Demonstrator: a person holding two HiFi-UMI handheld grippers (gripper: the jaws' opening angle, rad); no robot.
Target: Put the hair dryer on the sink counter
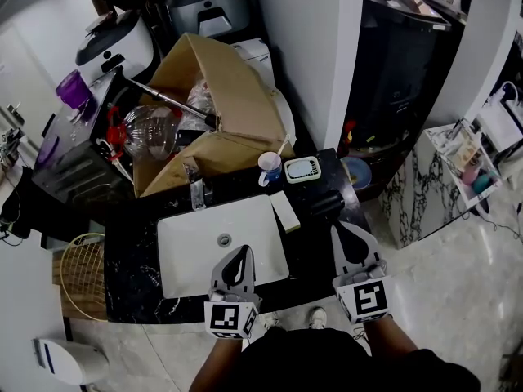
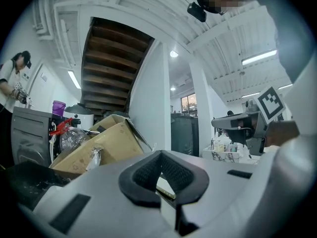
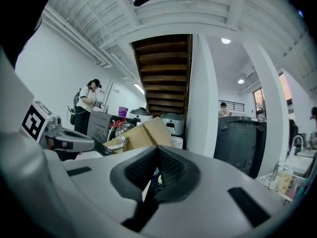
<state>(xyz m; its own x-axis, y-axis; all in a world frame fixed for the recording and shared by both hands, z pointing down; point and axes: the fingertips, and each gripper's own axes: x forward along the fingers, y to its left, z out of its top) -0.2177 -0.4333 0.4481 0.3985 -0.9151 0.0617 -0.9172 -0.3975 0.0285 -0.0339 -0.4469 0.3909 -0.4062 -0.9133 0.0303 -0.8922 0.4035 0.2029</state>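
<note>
Both grippers are seen empty: left gripper (image 1: 242,253) jaws shut, over the sink (image 1: 181,247) front edge; right gripper (image 1: 343,232) jaws shut, nothing between. A dark shape, prob. the hair dryer (image 1: 325,205), is seen lying on the black tabletop (image 1: 131,247) right of the sink, just ahead of the right gripper; outline hard to read vs dark stone. Placing step is judged done. Next only a clean back-off is needed, w/o nudging it.

Your head camera looks steeply down on the sink (image 1: 196,256); both gripper cameras sit low, facing level, sharing the box (image 2: 106,142).
</note>
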